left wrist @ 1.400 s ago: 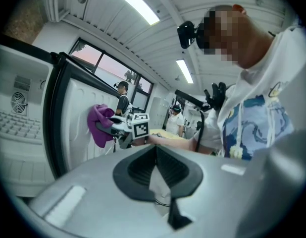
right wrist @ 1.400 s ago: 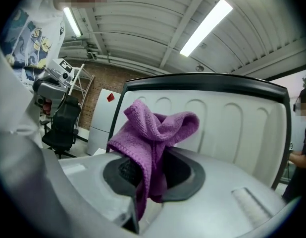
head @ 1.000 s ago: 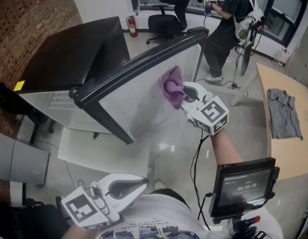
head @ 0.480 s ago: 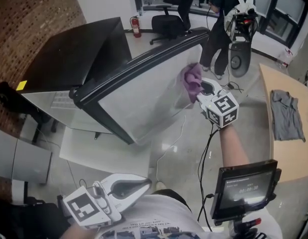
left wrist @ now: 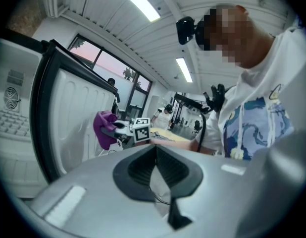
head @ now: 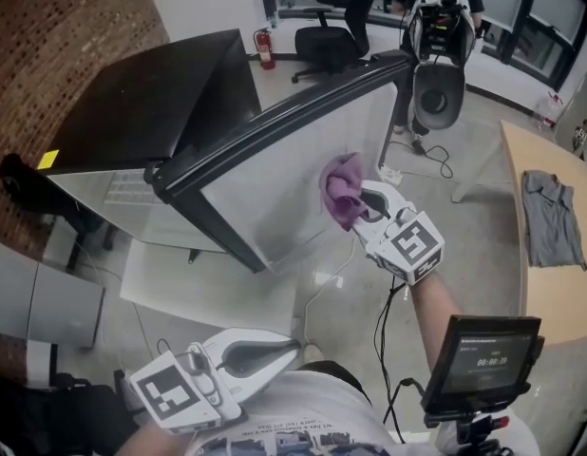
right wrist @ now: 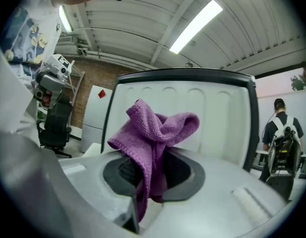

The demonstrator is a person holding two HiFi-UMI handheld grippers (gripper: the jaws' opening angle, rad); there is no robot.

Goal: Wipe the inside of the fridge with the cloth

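- Cloth (head: 341,190) (right wrist: 155,138): purple and bunched. Its long axis runs from the fingers towards the open fridge door (head: 274,193), with the wadded end pointing at the door's white inner panel and apparently pressed against it. It sits below the black top rim, nearer the free edge than the hinge edge.
- Right gripper (head: 368,202) (right wrist: 153,155): fingers pinching the cloth, and a short tail hangs down between them.
- Left gripper (head: 286,350) (left wrist: 155,148): fingers pressed together and empty, low by the person's torso, well apart from the fridge (head: 151,103).
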